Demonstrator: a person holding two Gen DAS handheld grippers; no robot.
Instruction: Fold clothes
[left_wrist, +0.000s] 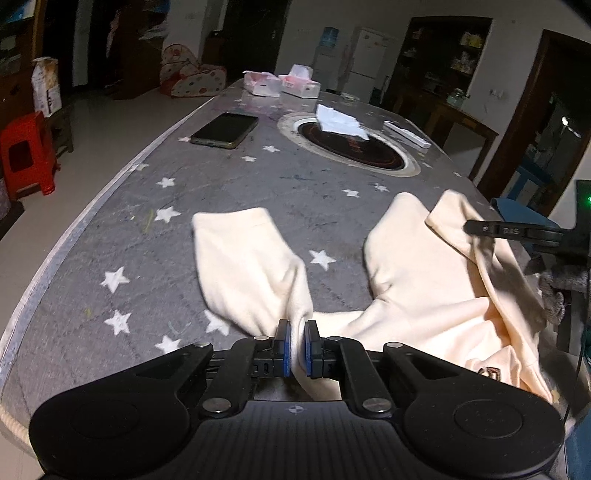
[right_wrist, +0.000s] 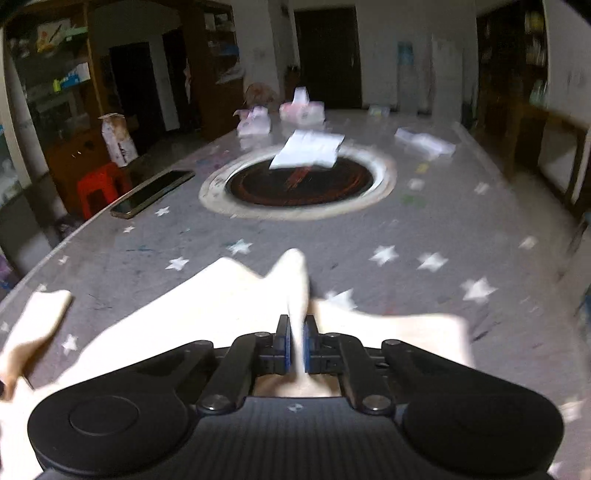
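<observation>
- Our right gripper (right_wrist: 296, 334): jaws pinched on a raised fold of the cream garment (right_wrist: 221, 306).
- Grey star-print table (right_wrist: 369, 229): phone (right_wrist: 151, 194), white paper (right_wrist: 308, 149) over round cooktop (right_wrist: 295, 184).

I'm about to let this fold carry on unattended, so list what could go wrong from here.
1. The left gripper and right gripper each pinch only a narrow ridge of the cream garment; a pull could slip it free.
2. The garment's right side is bunched, so a fold may trap wrinkles.
3. The phone and loose paper lie beyond the cloth on the table; a wide sweep could drag them.
</observation>
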